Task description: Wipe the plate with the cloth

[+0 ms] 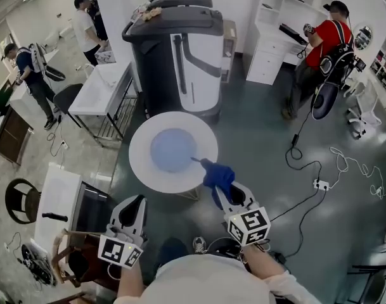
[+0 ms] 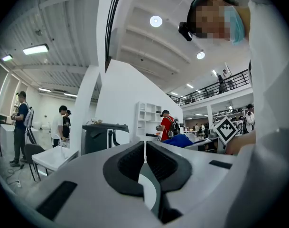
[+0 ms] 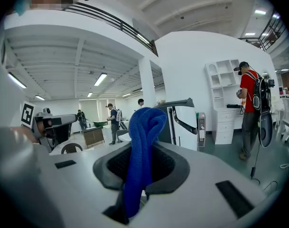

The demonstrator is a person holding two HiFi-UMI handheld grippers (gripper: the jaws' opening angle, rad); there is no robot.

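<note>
A pale blue plate [image 1: 172, 149] lies in the middle of a small round white table [image 1: 141, 164]. My right gripper [image 1: 222, 194] is shut on a dark blue cloth [image 1: 218, 175], which hangs over the table's near right rim, just off the plate's edge. In the right gripper view the cloth [image 3: 142, 141] stands up bunched between the jaws of the right gripper [image 3: 139, 161]. My left gripper [image 1: 131, 211] is held back below the table, shut and empty. In the left gripper view the left gripper [image 2: 144, 150] has its jaws together, and the cloth [image 2: 182, 140] shows at the right.
A large dark grey bin-like machine [image 1: 180, 49] stands right behind the round table. A white desk [image 1: 104, 84] is at the left and a dark chair [image 1: 21, 198] at the lower left. Cables and a power strip [image 1: 319, 183] lie on the floor at right. Several people stand further off.
</note>
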